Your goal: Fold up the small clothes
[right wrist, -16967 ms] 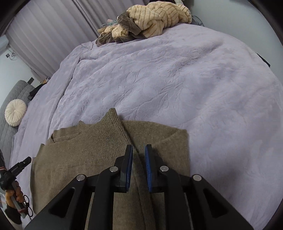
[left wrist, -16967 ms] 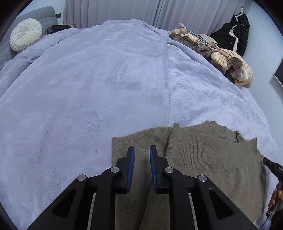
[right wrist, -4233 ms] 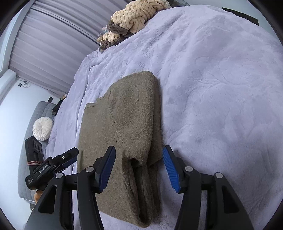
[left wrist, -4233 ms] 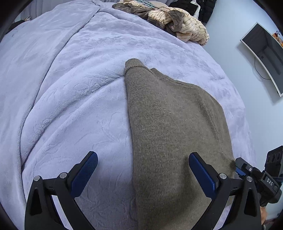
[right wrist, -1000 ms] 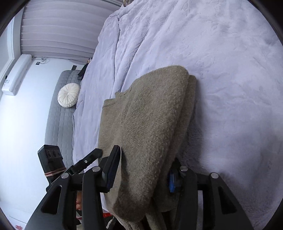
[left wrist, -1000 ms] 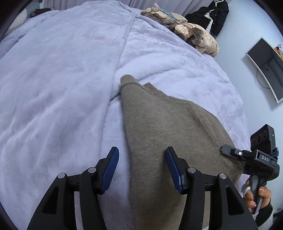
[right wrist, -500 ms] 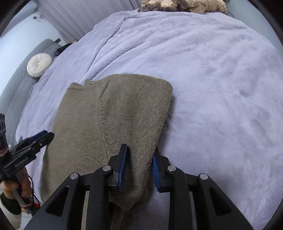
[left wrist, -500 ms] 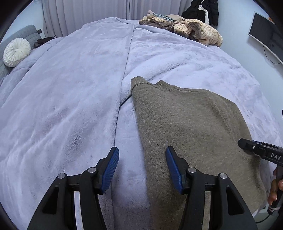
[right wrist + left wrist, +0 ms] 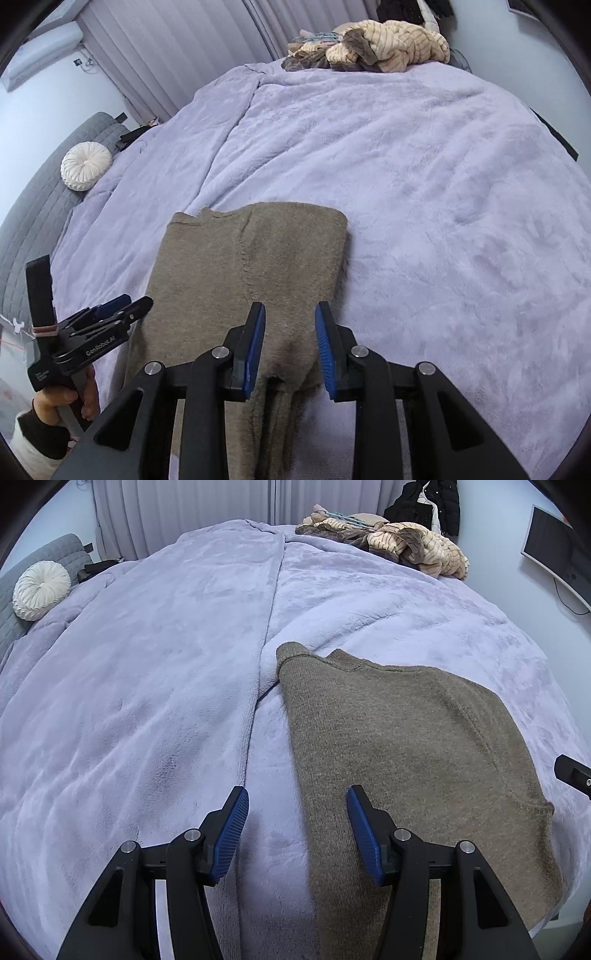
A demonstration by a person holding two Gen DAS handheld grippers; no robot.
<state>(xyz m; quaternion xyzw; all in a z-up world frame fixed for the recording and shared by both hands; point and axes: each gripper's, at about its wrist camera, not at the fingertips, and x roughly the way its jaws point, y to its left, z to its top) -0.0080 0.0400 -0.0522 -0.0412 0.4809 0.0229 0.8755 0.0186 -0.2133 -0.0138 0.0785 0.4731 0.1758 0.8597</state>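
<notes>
An olive-brown knit sweater (image 9: 406, 757) lies folded lengthwise on the lavender blanket (image 9: 147, 683), collar at the far end. My left gripper (image 9: 297, 830) hovers open over the sweater's left edge, which runs between its blue pads (image 9: 232, 830) without touching them. In the right wrist view the sweater (image 9: 229, 277) reaches down to my right gripper (image 9: 290, 347). That gripper is shut on the thick folded right edge near the hem, and fabric hangs in folds below it. A hand (image 9: 62, 398) holds the left gripper (image 9: 129, 304) beside the sweater's left side.
A heap of beige and brown clothes (image 9: 399, 542) lies at the bed's far end. A round white cushion (image 9: 40, 585) rests on a grey padded headboard to the left. A dark screen (image 9: 557, 561) hangs on the right wall, and curtains stand behind the bed.
My right gripper's jaws narrowed onto the sweater's folded right edge and the hand rose and rolled level. The left gripper swung its view toward the bed's centre and stayed equally open.
</notes>
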